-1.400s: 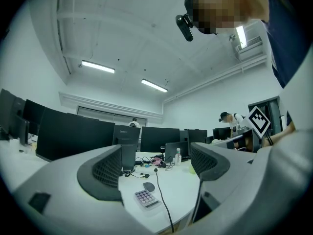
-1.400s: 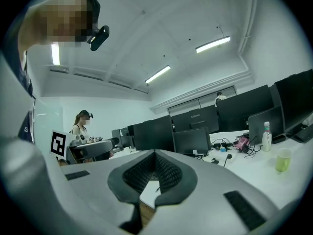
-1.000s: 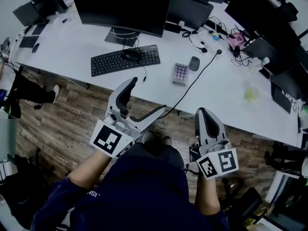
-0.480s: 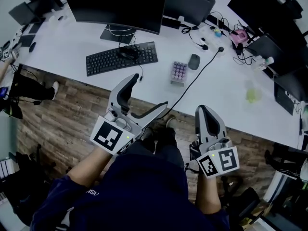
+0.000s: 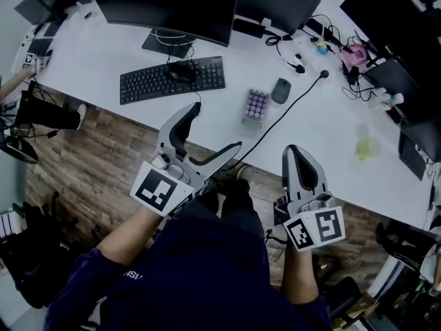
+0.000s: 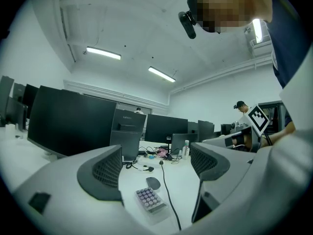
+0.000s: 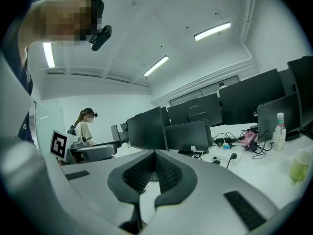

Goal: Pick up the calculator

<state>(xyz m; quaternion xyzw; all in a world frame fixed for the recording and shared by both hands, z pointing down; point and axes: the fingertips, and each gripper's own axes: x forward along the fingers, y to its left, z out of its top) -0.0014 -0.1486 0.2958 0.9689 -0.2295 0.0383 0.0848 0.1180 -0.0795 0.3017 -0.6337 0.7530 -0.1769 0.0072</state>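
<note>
The calculator [image 5: 256, 105], small with purple keys, lies on the white desk [image 5: 207, 119] near its front edge, right of the keyboard. My left gripper [image 5: 215, 127] is held open over the floor just short of the desk edge, its jaws aimed toward the calculator. In the left gripper view the calculator [image 6: 150, 199] shows low between the spread jaws of that gripper [image 6: 156, 165], still some way off. My right gripper [image 5: 295, 152] is shut and empty, off to the right and below the desk edge. In the right gripper view its pads [image 7: 154, 173] meet.
A black keyboard [image 5: 172, 80] with a headset on it lies left of the calculator. A dark mouse [image 5: 280, 90] and a black cable [image 5: 293, 105] lie just right of it. Monitors [image 5: 165, 5] line the back. A green cup [image 5: 365, 148] stands far right. Another person [image 7: 85, 126] stands nearby.
The desk has slid slightly nearer in the head view. My left gripper has edged up toward the desk edge, still open. The right gripper stays shut.
</note>
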